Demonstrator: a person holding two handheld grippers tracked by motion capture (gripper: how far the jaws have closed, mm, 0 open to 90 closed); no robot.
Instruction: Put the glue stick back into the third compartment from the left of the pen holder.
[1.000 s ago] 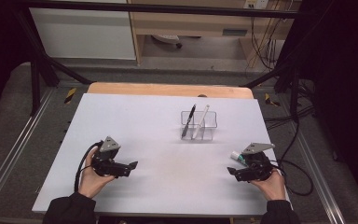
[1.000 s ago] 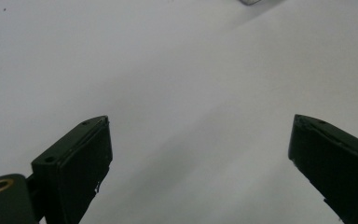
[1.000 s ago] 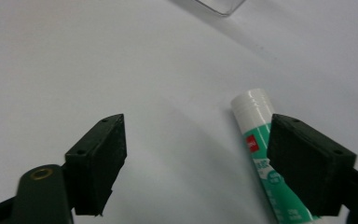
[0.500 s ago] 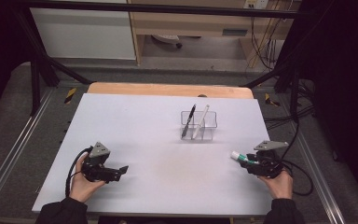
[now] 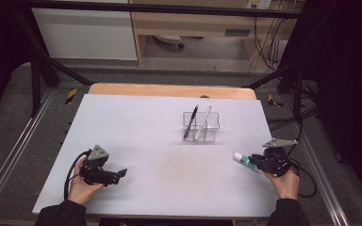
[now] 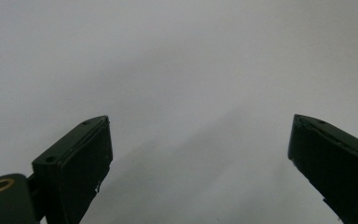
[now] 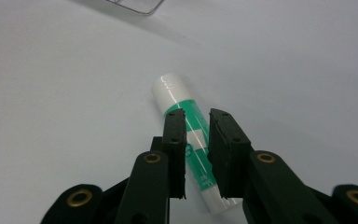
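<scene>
Pale grey-white table top, matte and bare over most of its area, with a strip of wood showing along the far edge; dark floor and metal rails run down both sides. Behind it – a white cabinet front, a wooden shelf unit and cables hanging at the far right.

Near the middle-right of the table stands a clear organiser tray with a black pen and a white pen leaning in it.

Right gripper sits at the table's right near edge, its jaws having just been closing around a green-and-white glue stick – the stick lies on the surface between the pads, which sit right against its sides. Left gripper rests low at the near left, jaws wide apart, nothing between them, only bare table under it.
</scene>
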